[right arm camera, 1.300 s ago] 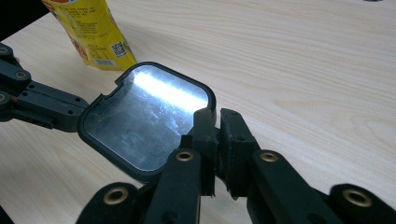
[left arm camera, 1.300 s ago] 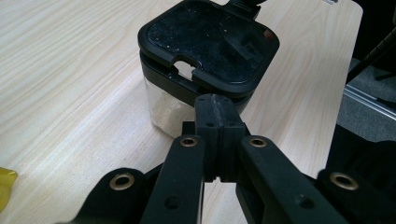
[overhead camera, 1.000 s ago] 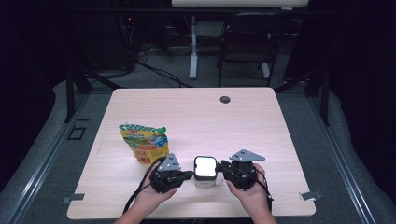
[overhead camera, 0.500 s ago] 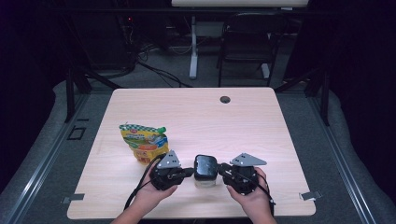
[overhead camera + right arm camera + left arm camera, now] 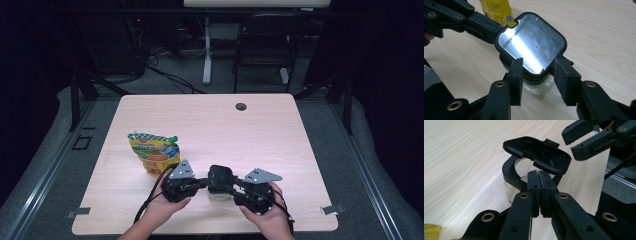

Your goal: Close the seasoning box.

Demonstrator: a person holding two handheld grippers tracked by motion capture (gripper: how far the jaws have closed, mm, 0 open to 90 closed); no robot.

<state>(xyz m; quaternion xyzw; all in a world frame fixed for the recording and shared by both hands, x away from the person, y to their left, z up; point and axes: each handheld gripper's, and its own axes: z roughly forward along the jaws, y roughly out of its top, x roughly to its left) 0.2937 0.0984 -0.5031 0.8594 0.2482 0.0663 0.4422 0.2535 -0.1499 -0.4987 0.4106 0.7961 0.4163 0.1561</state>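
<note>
Clear square glass jar (image 5: 537, 88) with a black-rimmed hinged lid (image 5: 531, 42), raised ajar, stands near the wooden table's (image 5: 280, 130) front edge. Left gripper (image 5: 539, 192) pinches its black collar; right gripper's (image 5: 537, 75) jaws, just opening, flank the lid. Yellow pouch (image 5: 152, 151) lies left.

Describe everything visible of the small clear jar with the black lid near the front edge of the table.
The jar is a small, clear, glass-like container with a black collar, standing upright on the wooden table. Its rounded-square black lid, shiny silver on one face, is hinged and tilted open. The left gripper, jaws shut, pinches the collar's rim. The right gripper straddles the jar just under the lid, its jaws having just been opening. Contents cannot be told.
</note>
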